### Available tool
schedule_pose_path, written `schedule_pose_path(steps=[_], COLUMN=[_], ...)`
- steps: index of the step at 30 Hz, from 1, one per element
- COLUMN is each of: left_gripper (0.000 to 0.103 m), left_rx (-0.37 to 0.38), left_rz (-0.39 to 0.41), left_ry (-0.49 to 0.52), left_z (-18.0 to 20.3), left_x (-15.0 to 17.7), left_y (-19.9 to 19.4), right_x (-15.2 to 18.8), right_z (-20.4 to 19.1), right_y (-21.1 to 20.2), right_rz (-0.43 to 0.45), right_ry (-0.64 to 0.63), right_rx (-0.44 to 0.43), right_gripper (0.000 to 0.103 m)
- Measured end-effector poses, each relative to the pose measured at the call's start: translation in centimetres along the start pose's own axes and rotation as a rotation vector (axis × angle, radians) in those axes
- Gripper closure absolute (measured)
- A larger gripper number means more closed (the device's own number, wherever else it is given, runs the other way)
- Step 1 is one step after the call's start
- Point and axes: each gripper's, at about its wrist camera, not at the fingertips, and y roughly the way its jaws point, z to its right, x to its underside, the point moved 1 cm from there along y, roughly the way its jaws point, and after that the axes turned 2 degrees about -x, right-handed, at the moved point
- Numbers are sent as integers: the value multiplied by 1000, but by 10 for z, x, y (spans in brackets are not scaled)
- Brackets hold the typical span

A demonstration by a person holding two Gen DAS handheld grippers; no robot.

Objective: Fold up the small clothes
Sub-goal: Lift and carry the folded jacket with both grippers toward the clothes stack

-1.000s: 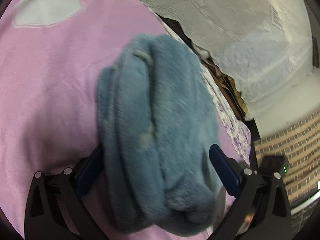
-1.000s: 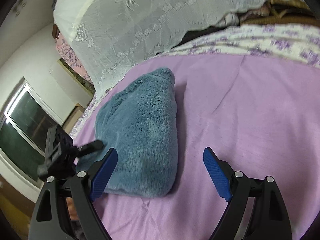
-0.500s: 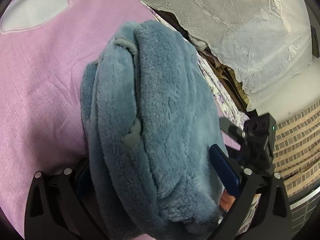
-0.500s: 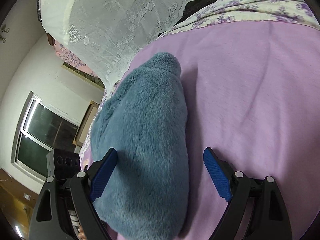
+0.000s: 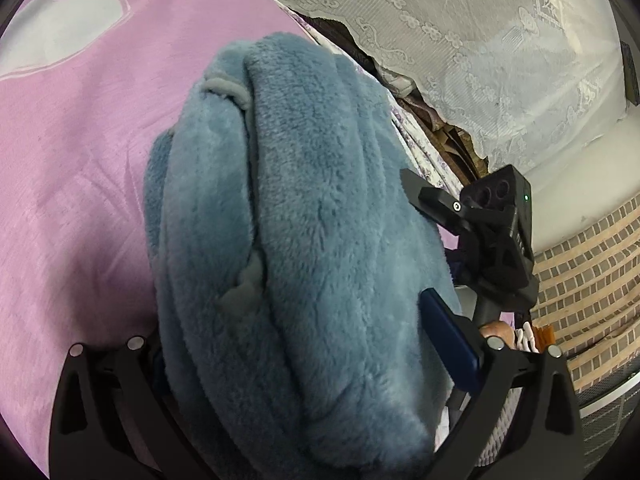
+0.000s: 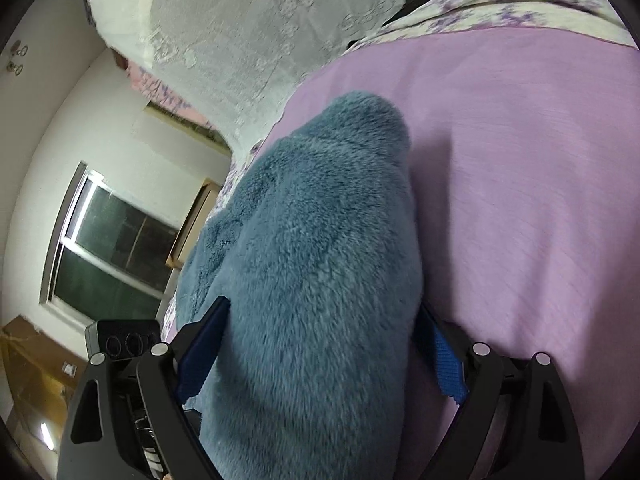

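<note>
1. We see a pink bedsheet point(image 6: 540, 200) spread ahead of both grippers.
2. White lace fabric point(image 6: 248, 20) hangs beyond it.
3. Left of the right gripper, a dark window point(image 6: 116, 252) sits in a white wall point(image 6: 80, 120).

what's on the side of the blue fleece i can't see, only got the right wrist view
observer: The left wrist view shows stacked folded layers of the blue fleece, with grey trim along their edges.
operator: is the left gripper shut on it
observer: No, the left gripper is open, its fingers straddling the bundle.
operator: anything else on the sheet
observer: A pale patch on the pink sheet, upper left of that view.
</note>
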Motion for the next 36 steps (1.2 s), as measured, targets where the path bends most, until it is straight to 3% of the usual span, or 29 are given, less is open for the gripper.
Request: schedule_pose_path(steps=[3,7,17,23,36], left_gripper=[4,4,4,4,4], left_rx=[-17,-51,-41,-22,-55], left_rz=[3,18,45,70,125], left_ry=[14,37,86,115,261], left_z=[3,9,23,28,68], left_x=[-2,-1,3,7,39], left_y=[4,8,7,2,-8], right_x=[-2,-1,13,24,49], right_z=[-1,-8,-26,-33,-42], right_y=[3,8,1,-20,-68], right_rz=[-4,6,51,113,192], right_ry=[-25,-70,-145,-175,-148], right_rx=[-26,7,17,17,36], right_gripper=[10,10,27,34,35])
